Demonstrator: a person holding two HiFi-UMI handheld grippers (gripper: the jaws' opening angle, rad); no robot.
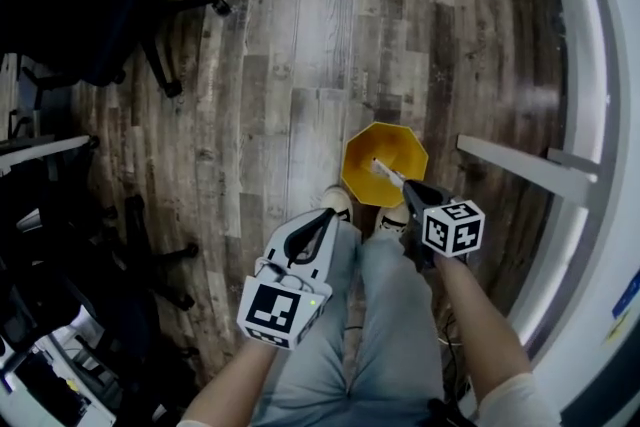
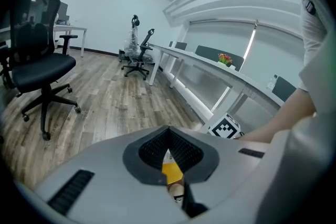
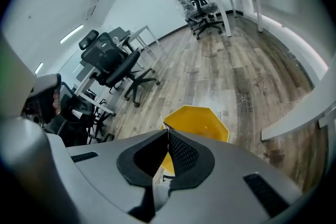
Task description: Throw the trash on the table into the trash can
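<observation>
Right gripper (image 1: pixel 408 185): pinching thin white scrap (image 1: pixel 386 170) over yellow trash can (image 1: pixel 398 140).
Left gripper (image 1: pixel 328 218): pressed together, empty.
Risk: off-centre release could drop the scrap onto the floor (image 1: pixel 300 65).

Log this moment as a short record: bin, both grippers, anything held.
bin: yellow, open-topped, standing on the wood floor
right gripper: shut on a thin white scrap, at the bin's near rim
scrap: sticks out from the jaws over the bin's opening
left gripper: shut, nothing visibly held, above the person's leg, short of the bin
task state: scrap not yet dropped
</observation>
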